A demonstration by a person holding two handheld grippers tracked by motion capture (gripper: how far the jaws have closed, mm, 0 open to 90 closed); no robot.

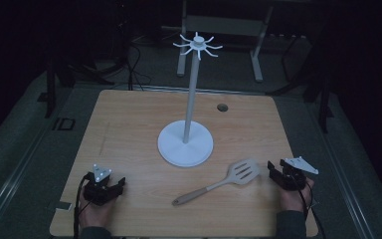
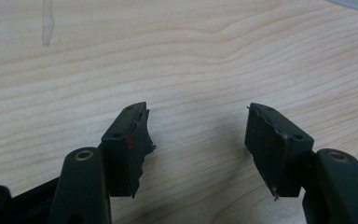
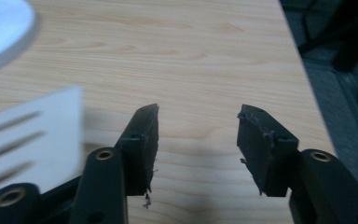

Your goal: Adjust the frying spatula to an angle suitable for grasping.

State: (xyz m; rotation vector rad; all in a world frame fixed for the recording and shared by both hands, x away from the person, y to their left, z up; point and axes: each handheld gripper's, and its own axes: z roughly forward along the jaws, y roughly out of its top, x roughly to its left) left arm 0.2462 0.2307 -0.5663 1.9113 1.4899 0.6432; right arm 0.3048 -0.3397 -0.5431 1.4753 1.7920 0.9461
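A white slotted spatula (image 1: 244, 171) with a tan handle lies flat on the wooden table (image 1: 129, 124), its blade toward the right. My right gripper (image 1: 273, 172) rests just right of the blade, open, nothing between its jaws. In the right gripper view the spatula blade (image 3: 37, 135) sits left of the gripper (image 3: 198, 140). My left gripper (image 1: 115, 188) rests near the table's front left, open over bare wood, as the left gripper view (image 2: 198, 140) shows. A white hook stand (image 1: 185, 142) rises from its round base at the table's middle.
A small dark hole (image 1: 222, 107) marks the table's far side. The table's right edge (image 3: 307, 93) runs close beside my right gripper. A metal frame (image 1: 219, 30) stands on the dark floor behind the table.
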